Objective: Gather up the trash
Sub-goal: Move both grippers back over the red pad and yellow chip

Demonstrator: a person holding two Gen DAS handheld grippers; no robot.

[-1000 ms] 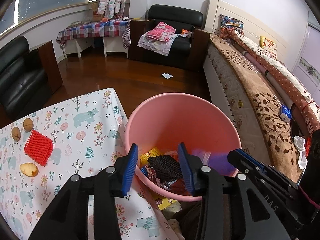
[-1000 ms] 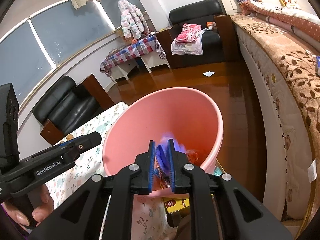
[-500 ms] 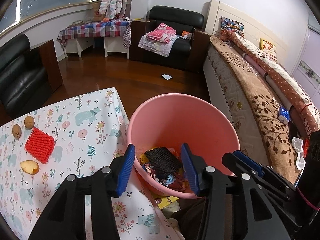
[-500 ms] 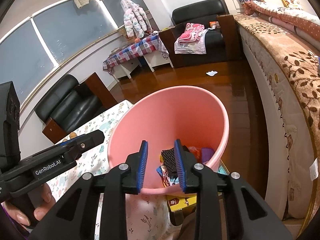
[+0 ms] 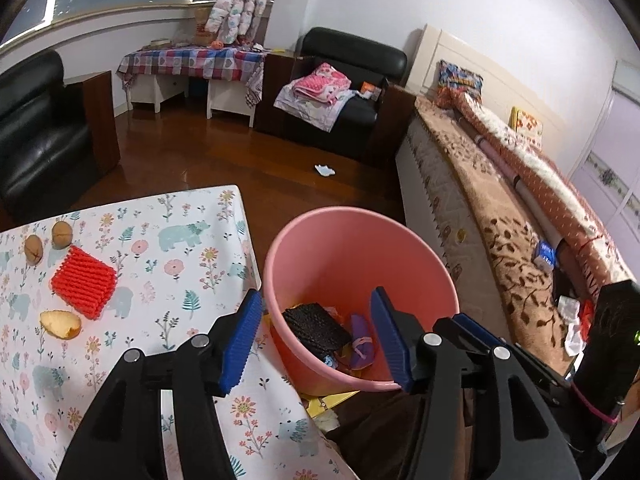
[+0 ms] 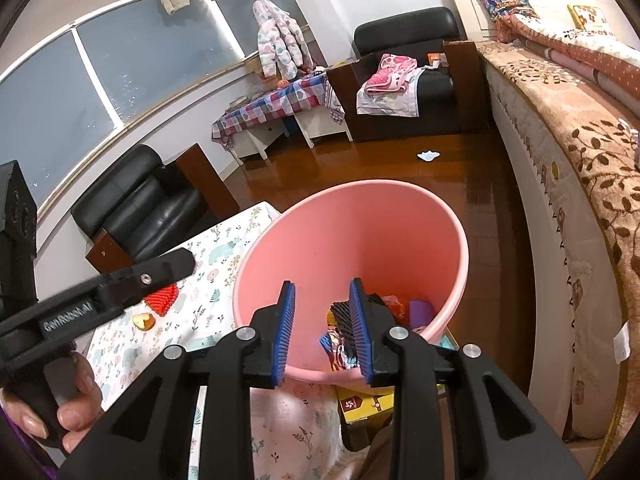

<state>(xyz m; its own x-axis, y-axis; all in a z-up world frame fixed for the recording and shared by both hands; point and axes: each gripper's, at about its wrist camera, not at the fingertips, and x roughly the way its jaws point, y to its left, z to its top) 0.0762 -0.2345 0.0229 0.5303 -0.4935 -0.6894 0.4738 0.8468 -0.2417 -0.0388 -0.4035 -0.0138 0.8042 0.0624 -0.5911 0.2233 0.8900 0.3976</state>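
Beside the floral-cloth table (image 5: 168, 264), a pink bin (image 5: 360, 256), holding a black foam net (image 5: 316, 330), a purple wrapper (image 5: 362, 340) and mixed colourful scraps. Black net ribbed and crumpled, leaning on the near wall. Left gripper (image 5: 316, 340) spread wide, gripping nothing, hovering at the bin's rim. Right gripper (image 6: 322, 334) parted too, nothing between the blue pads. On the table, well apart from the bin: a red foam net (image 5: 84, 282), two walnuts (image 5: 48, 240), a fruit piece (image 5: 60, 324).
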